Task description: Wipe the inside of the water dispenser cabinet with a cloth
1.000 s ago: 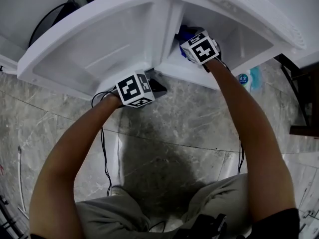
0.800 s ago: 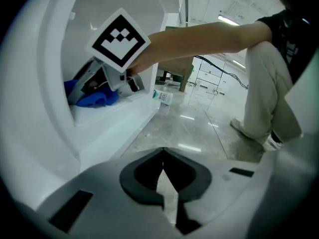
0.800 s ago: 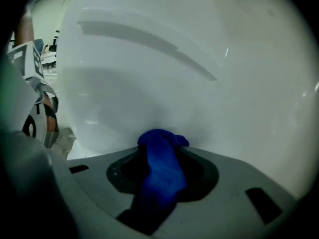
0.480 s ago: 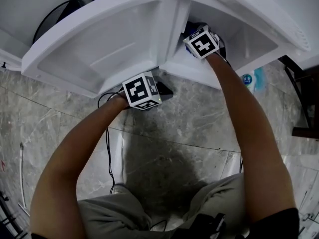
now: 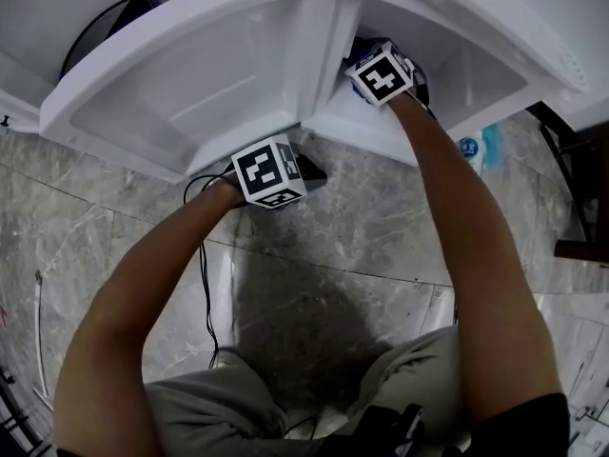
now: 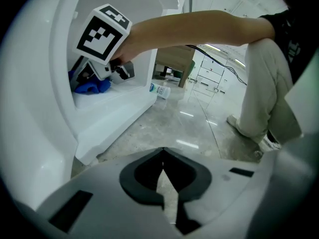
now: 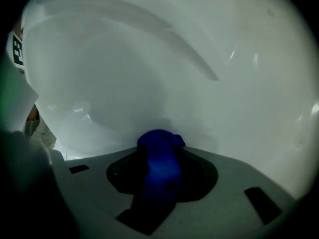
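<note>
Blue cloth (image 7: 162,168), bunched: clamped in the right gripper (image 7: 160,141), against the white plastic dispenser cabinet (image 7: 149,73) inner wall, far right. Left gripper (image 6: 162,183): jaws together, empty, outside. Wiping apparently under way; coverage undeterminable.

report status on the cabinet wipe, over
Left gripper shut, empty, outside the cabinet. Right gripper inside, jaws shut on blue cloth, cloth down on its floor. Nothing seen blocking it.

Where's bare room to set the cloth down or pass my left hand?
Bare: floor tiles in front of the cabinet; cabinet interior right of the right gripper. Crowded: the left corner, where its jaws hold the cloth; a bottle lies off its right end.
</note>
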